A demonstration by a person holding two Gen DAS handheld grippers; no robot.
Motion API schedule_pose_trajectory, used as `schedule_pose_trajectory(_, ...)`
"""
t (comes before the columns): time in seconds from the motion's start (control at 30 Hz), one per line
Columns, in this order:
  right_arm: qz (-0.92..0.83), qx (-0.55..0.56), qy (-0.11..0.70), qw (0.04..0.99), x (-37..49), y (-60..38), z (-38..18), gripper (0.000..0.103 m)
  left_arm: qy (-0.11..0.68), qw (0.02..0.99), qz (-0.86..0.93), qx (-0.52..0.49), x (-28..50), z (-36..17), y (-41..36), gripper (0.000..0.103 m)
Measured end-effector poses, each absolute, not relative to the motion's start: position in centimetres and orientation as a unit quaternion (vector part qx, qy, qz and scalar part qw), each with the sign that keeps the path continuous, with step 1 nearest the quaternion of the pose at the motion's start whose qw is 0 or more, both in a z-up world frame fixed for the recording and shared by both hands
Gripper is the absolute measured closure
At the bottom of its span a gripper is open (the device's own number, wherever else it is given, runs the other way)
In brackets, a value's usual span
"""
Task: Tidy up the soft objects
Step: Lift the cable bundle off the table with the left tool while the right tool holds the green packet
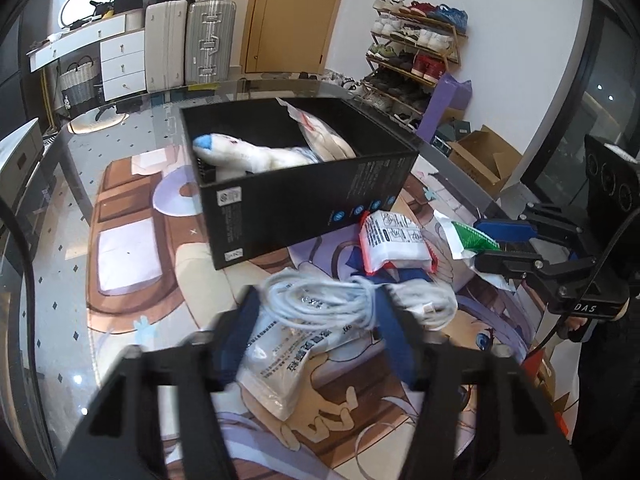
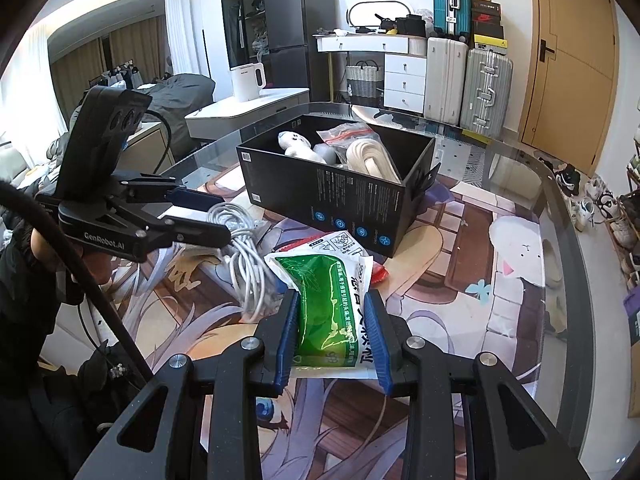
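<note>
A pick-up step is judged to be in hand, w/ both tools engaged at once. The right gripper [image 2: 332, 308] is clamped on the green-and-white packet [image 2: 328, 296], its blue pads pressed against both sides of it; the packet lies on the tabletop [image 2: 516, 184] just in front of the black box [image 2: 340, 196]. The left gripper [image 1: 316, 312] is set around the coiled white cable [image 1: 332, 304], the jaws narrowed to a partial gap w/ the bundle between them; whether the pads actually bite on it can't be told, as the fingers are motion-blurred in the left wrist view. The cable rests partly on a white printed pouch [image 1: 280, 364], near a red-edged white packet [image 1: 394, 244]. Inside the box, a white plush toy [image 1: 248, 152], a clear zip bag [image 2: 348, 134] and a cream rolled item [image 2: 370, 158] are already stowed, so the task is judged well underway but not done. Next, the grips would need confirming, then each item lifted clear of the near wall and lowered into free space in the box, w/o loose cable loops snagging the pouch. Hidden or unclear: the box floor, the pouch's far edge under the cable, packet text (too small), and the person, only dark sleeves at frame edges.
</note>
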State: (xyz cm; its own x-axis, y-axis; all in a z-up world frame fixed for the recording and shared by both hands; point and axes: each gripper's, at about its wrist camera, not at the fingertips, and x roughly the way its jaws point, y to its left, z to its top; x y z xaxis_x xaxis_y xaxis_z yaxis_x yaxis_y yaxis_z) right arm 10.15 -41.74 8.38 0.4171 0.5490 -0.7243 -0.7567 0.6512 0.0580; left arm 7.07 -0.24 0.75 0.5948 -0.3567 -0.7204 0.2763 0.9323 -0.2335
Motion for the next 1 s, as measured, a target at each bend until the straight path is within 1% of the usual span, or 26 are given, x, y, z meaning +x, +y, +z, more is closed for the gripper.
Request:
schedule_pose_trajectory(0.03,0.393,-0.141,0.369,0.830,10.1,-41.7,8.4,0.070,0.413,0.892,-0.176,-0.052,7.1,0.8,0.0,0.067)
schedule_pose_trajectory(0.07,0.393,-0.141,0.370,0.830,10.2,-41.7,8.4,0.070,0.412,0.893,-0.173,-0.054,7.1,0.9,0.2,0.067)
schedule_pose_trajectory(0.2,0.393,-0.143,0.370,0.829,10.1,-41.6,8.3,0.070,0.419,0.889,-0.178,-0.045,6.9,0.5,-0.1,0.063)
schedule_pose_trajectory(0.23,0.394,-0.143,0.370,0.829,10.1,-41.6,8.3,0.070,0.418,0.889,-0.181,-0.043,6.7,0.5,-0.2,0.058)
schedule_pose_trajectory(0.27,0.394,-0.143,0.370,0.829,10.1,-41.6,8.3,0.070,0.416,0.890,-0.183,-0.042,6.6,0.5,-0.3,0.047)
schedule_pose_trajectory(0.3,0.393,-0.143,0.370,0.829,10.1,-41.6,8.3,0.070,0.414,0.890,-0.189,-0.040,6.4,0.6,-0.6,0.043)
schedule_pose_trajectory(0.33,0.393,-0.142,0.370,0.830,10.2,-41.6,8.3,0.070,0.412,0.890,-0.193,-0.036,6.3,0.8,-0.8,0.038)
schedule_pose_trajectory(0.4,0.392,-0.142,0.370,0.830,10.3,-41.6,8.2,0.070,0.412,0.888,-0.202,-0.025,6.1,0.9,-1.5,0.036)
schedule_pose_trajectory(0.43,0.391,-0.142,0.370,0.831,10.3,-41.6,8.2,0.070,0.414,0.887,-0.203,-0.021,6.1,0.9,-1.9,0.031)
schedule_pose_trajectory(0.47,0.390,-0.141,0.370,0.831,10.3,-41.7,8.2,0.070,0.417,0.886,-0.204,-0.018,6.1,0.9,-2.3,0.023)
schedule_pose_trajectory(0.5,0.389,-0.141,0.370,0.832,10.4,-41.8,8.2,0.070,0.417,0.885,-0.206,-0.020,6.1,0.9,-2.5,0.021)
schedule_pose_trajectory(0.7,0.384,-0.138,0.369,0.835,10.5,-42.3,8.5,0.070,0.435,0.875,-0.197,-0.081,6.4,0.7,-3.1,0.020)
schedule_pose_trajectory(1.0,0.376,-0.133,0.368,0.840,10.8,-43.1,8.6,0.070,0.458,0.859,-0.197,-0.119,6.8,0.1,-5.1,0.021)
